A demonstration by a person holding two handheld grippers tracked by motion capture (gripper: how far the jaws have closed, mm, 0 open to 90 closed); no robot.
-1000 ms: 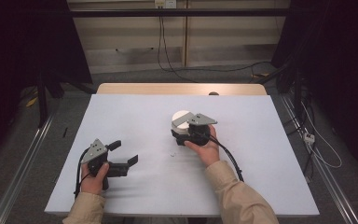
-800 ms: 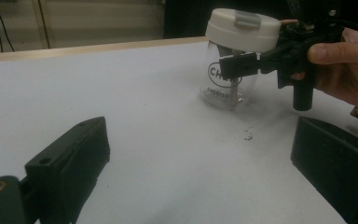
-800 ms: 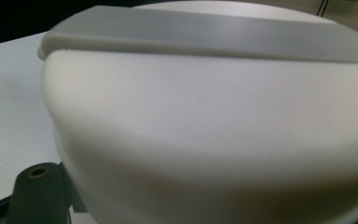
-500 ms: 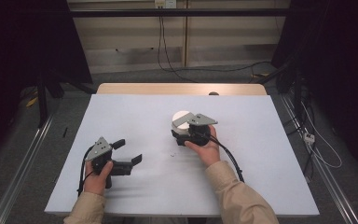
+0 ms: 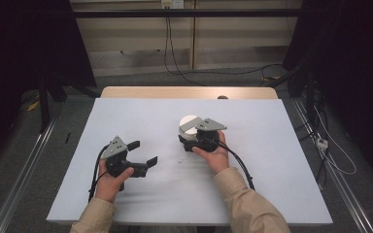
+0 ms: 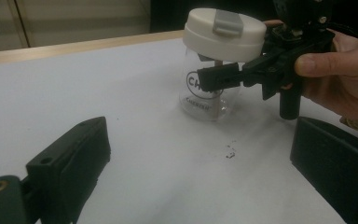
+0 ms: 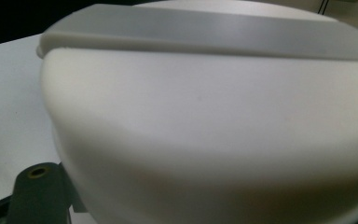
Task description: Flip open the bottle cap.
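A clear jar with black lettering and a wide white lid stands upright near the middle of the white table. My right gripper is shut on the jar just under the lid; one black jaw crosses the glass in the left gripper view. The lid sits very close in the right gripper view, with a grey tab across its top. My left gripper rests to the jar's left, open, nothing between its jaws. It points toward the jar from the left gripper camera.
A few small dark specks lie on the table between the grippers. A wooden strip runs along the far edge, with a small dark object on it. Cables trail on the floor at the right.
My left gripper has slid a little to the right, toward the jar. The right gripper and the jar have stayed still.
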